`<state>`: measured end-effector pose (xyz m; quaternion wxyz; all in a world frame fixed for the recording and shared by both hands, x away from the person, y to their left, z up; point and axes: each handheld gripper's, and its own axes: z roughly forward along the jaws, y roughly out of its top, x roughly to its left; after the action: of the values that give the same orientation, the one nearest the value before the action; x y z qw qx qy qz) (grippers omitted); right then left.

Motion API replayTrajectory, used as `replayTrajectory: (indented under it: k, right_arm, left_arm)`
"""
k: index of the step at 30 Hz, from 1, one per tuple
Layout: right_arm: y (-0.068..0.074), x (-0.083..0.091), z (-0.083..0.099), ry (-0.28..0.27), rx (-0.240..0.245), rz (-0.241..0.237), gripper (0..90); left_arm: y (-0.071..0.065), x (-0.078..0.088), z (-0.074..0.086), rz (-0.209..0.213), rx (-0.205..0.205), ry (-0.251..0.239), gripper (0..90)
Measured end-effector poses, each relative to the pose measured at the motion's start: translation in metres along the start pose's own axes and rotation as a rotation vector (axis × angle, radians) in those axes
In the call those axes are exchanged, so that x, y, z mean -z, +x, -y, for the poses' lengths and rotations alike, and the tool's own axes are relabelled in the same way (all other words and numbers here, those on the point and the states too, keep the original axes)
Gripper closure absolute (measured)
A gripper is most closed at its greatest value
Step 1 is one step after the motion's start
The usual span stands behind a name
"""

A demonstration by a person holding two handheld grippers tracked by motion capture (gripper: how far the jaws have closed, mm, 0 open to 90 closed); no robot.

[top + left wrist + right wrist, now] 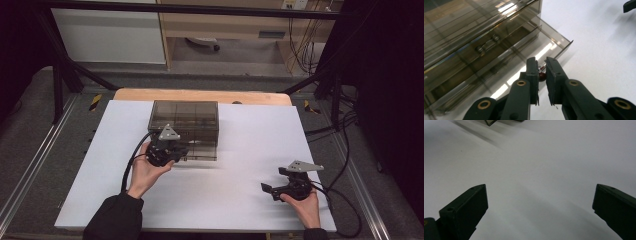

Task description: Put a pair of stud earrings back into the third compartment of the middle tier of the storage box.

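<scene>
1. White rectangular tabletop, set on a wood board; largest thing in the high view, bare apart from one box.
2. Smoky-brown translucent plastic drawer box, sits at far-centre of the tabletop. Its lower drawer is pulled partway out toward the person. The upper drawer's metal handle is visible through the front, untouched.
3. Left gripper: at the pulled-out drawer's front, on the box's near-left side in the high view. Jaws nearly closed, narrow gap, pinching a small dark-red knob on the drawer front. Looks like a firm hold, though contact on both pads is partly hidden.
4. Right gripper: resting low near the near-right corner of the tabletop, well apart from the box. Jaws wide open, nothing between them, just white surface in the right gripper view.
5. Key relation: the drawer slides along the box's front-to-back axis, and the knob lies dead ahead of the left jaws, on that axis. Left hand is far nearer; right isn't in play.
6. Judgement: next move is a straight pull or push along the slide line. Off-axis force could skew the drawer or drag the whole box, since nothing braces it.
</scene>
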<state>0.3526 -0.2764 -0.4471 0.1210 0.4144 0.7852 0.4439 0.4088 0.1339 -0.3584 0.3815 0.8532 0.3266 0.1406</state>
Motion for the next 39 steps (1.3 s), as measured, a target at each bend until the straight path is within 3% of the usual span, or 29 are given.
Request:
replayTrajectory:
  k: [20,39]
  right_arm:
    - [0.000,0.001,0.000,-0.001,0.000,0.002,0.7]
    - [0.000,0.000,0.000,0.000,0.003,0.000,0.7]
  left_arm:
    - [-0.015,-0.038,-0.030,0.006,-0.020,0.008,80.1]
    - [-0.012,-0.080,-0.021,-0.014,-0.013,0.059,80.0]
